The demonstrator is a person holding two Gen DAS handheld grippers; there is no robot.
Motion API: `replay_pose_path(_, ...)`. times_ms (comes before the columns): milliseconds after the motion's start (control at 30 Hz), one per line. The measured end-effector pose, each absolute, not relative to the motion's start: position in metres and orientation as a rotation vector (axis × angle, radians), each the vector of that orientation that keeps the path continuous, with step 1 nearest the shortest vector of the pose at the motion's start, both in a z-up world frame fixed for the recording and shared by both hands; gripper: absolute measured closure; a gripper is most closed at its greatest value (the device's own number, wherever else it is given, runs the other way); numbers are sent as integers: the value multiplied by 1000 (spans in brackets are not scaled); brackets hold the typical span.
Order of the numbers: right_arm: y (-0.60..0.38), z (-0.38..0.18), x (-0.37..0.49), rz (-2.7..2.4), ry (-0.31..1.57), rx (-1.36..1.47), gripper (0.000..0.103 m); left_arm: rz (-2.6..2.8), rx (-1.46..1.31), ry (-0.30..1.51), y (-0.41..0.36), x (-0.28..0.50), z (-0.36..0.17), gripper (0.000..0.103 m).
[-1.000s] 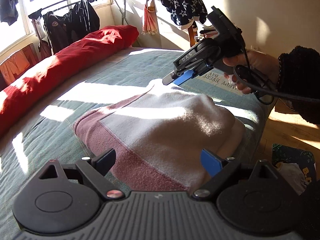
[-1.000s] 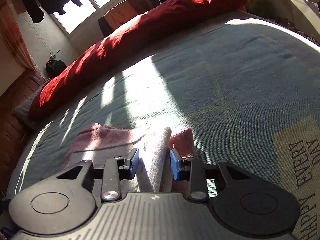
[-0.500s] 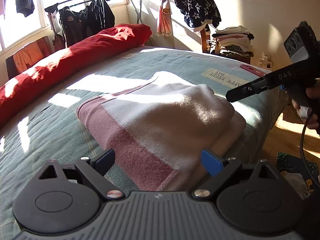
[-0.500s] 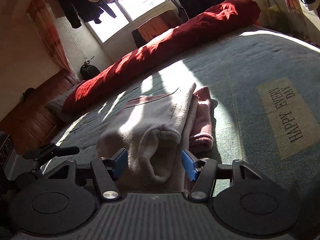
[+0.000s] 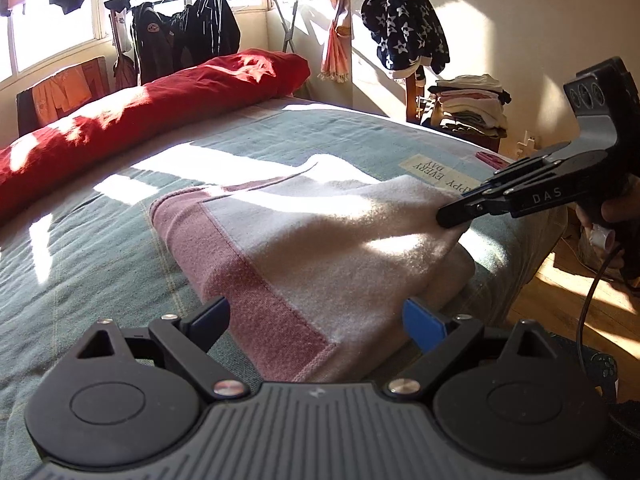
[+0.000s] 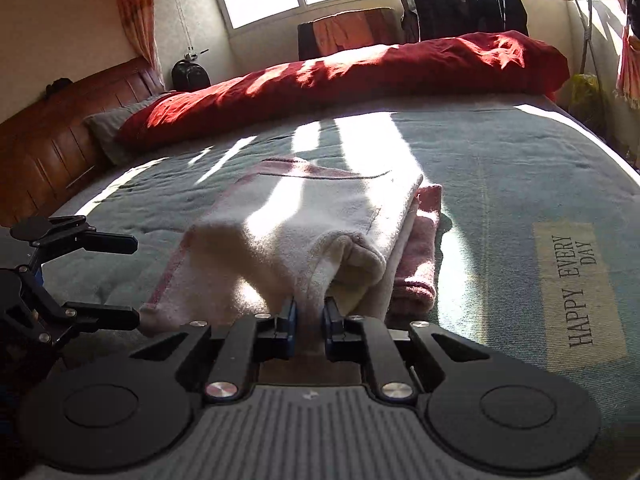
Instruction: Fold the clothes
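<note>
Two grippers at the folded garment (image 5: 320, 248), which lies on the bed (image 5: 120, 248) beside the "HAPPY EVERY DAY" patch (image 6: 580, 288). Right gripper (image 6: 310, 318), spread half a second ago, now clenched on the near fold; left gripper (image 5: 316, 320) stays released. Likely lifting or refolding.

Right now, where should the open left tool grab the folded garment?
Take the near pink-banded corner of the garment, coming in low from the bed's edge: that corner overhangs between the open left tool. The right tool pinches the other near corner.

R claw (image 6: 309, 322) left far corner | now pinching towel (image 6: 304, 240) near edge
</note>
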State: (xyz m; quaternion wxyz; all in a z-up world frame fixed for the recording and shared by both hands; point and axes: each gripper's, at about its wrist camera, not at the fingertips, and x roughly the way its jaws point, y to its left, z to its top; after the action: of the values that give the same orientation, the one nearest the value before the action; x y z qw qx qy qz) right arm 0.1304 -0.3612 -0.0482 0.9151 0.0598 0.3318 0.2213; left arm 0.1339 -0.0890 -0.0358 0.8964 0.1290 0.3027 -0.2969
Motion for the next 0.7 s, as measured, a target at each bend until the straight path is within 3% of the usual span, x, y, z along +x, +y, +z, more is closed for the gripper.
replay_pose_path(167,-367,-48,126,452,756,81,90,-619,241,631,-86,137,-35,9)
replay_pose_path(333,-383,-79,125,455,831,246,85,-612,245,644,-85,140,-38,9)
replay_pose_path(367,-389,-79,124,466,824,309,79,-610,241,646,-84,140,-38,9)
replay_pose_path(500,-407,-82,124,516,787,545,38,-604,228,655,-82,141,-40,9)
replay_pose_path(700,-407,-98,131,523,822,695,34,-598,224,663,-81,141,-41,9)
